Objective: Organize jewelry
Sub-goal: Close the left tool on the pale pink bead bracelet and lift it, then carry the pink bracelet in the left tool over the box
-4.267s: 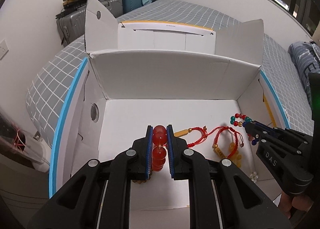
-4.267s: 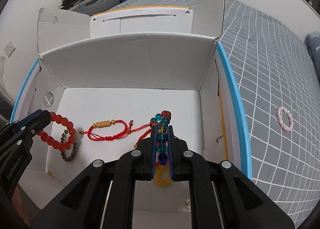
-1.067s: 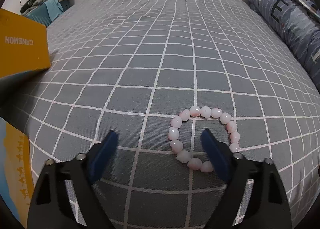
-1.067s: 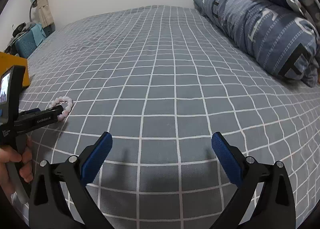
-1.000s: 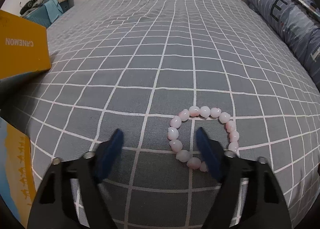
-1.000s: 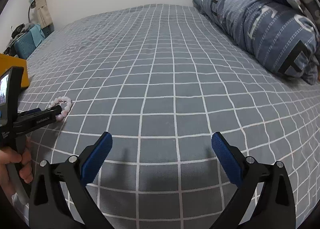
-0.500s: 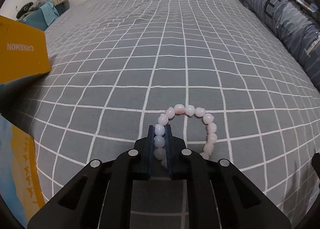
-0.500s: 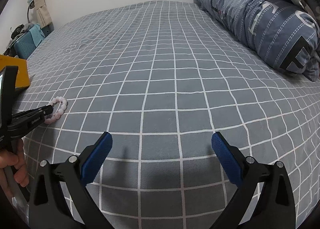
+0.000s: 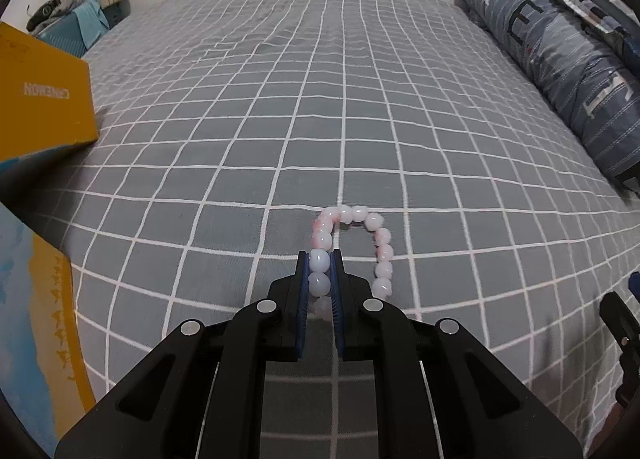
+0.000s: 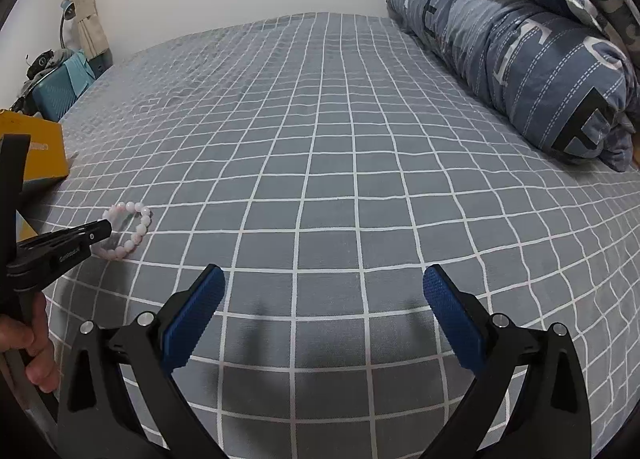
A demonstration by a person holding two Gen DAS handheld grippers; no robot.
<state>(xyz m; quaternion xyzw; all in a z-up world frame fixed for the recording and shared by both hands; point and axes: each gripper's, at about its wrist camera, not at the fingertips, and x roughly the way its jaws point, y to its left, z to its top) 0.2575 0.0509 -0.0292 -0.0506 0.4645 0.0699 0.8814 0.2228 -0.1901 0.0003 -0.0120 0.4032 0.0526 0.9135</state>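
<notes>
Left gripper (image 9: 319,263) fingers pinch the pink bracelet (image 9: 352,247), loop stretching away; right gripper (image 10: 323,287) gapes empty.

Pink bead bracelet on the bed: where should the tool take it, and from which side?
Take the near left arc of the bracelet, coming steeply from above, one pad inside the loop and one outside. It lies as an open ring on the bedspread, so the strand is thin enough to pinch crosswise. The left tool is already shut on two beads there; the right tool is open and empty.
</notes>
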